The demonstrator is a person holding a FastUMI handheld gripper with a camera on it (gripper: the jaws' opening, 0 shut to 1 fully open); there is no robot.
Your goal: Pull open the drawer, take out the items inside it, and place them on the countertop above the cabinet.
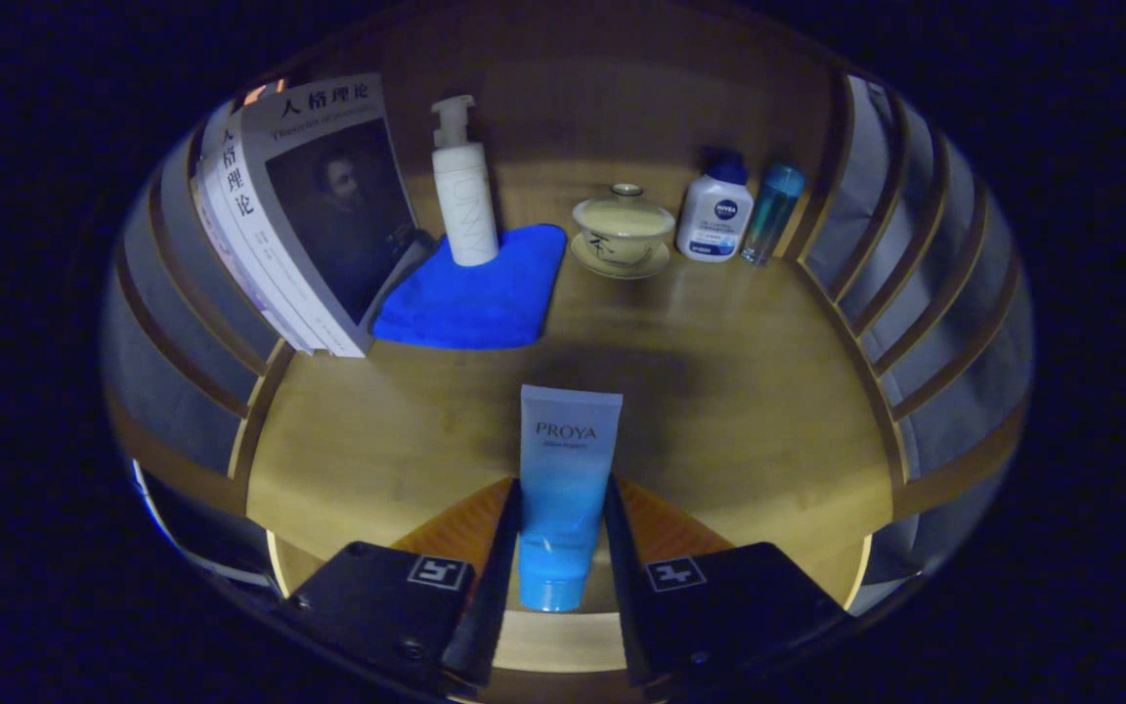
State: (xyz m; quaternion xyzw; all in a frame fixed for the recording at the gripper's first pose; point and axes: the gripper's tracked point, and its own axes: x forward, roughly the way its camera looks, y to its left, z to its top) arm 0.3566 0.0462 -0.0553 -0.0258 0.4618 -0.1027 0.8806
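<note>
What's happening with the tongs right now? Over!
Tongs shut on blue tube, held over the countertop. Blue cloth, pump bottle and lidded cup sit beyond. Nothing in the way.

Dim, warm light; sharp centre, edges strongly bowed.
</note>
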